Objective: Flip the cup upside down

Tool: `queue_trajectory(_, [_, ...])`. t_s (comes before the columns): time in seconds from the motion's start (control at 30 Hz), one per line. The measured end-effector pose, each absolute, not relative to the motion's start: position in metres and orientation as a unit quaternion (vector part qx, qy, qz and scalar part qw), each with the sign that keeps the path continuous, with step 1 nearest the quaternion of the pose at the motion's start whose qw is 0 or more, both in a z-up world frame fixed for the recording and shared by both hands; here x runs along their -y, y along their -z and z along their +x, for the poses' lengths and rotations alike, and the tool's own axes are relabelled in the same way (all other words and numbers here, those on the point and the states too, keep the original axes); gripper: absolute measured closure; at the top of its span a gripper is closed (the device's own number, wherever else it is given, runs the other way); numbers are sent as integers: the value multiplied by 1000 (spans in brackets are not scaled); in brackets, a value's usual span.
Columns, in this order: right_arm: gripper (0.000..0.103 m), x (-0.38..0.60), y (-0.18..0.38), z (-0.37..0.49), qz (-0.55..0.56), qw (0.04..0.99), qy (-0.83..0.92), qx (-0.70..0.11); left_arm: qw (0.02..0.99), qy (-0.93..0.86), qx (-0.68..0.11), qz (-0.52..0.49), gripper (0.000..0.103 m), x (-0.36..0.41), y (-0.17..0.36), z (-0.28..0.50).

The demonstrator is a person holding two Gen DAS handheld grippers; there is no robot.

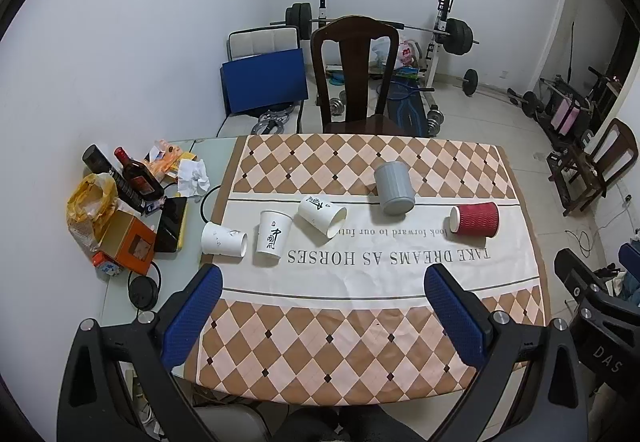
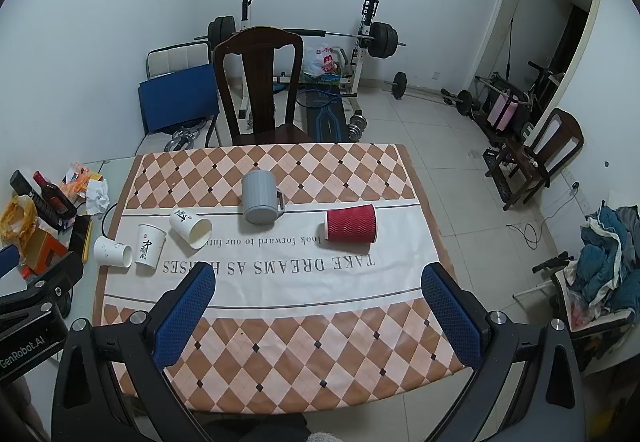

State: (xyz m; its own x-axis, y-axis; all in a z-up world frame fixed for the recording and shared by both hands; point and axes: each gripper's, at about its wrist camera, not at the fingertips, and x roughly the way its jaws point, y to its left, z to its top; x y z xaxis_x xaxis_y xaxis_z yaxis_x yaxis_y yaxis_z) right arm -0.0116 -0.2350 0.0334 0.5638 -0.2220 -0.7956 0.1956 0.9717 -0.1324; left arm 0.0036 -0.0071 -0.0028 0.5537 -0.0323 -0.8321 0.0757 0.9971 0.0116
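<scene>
Several cups sit on the checked tablecloth [image 1: 360,342]. A red ribbed paper cup [image 1: 475,221] [image 2: 351,223] lies on its side at the right. A grey mug [image 1: 393,187] [image 2: 261,197] stands mouth down in the middle. A white paper cup [image 1: 322,215] [image 2: 190,226] lies tilted on its side. Another white cup [image 1: 273,236] [image 2: 148,249] stands mouth up. A third white cup [image 1: 223,238] [image 2: 113,250] lies on its side at the left. My left gripper [image 1: 324,282] is open and empty over the near cloth. My right gripper [image 2: 320,280] is open and empty too.
Bottles [image 1: 136,177], an orange box [image 1: 126,242], a yellow bag [image 1: 90,201] and tissue [image 1: 193,173] crowd the table's left end. A dark wooden chair [image 1: 354,77] stands behind the table. Gym weights [image 1: 456,35] fill the floor beyond. The left gripper's body [image 2: 32,306] shows in the right wrist view.
</scene>
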Motion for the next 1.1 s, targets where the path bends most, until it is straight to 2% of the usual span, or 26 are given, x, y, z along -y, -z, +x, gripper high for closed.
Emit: queue_trajectory(1.1, [0,240,-33,-13,-14,885,117,-451,882,37,-468,24,0,14,-9,6])
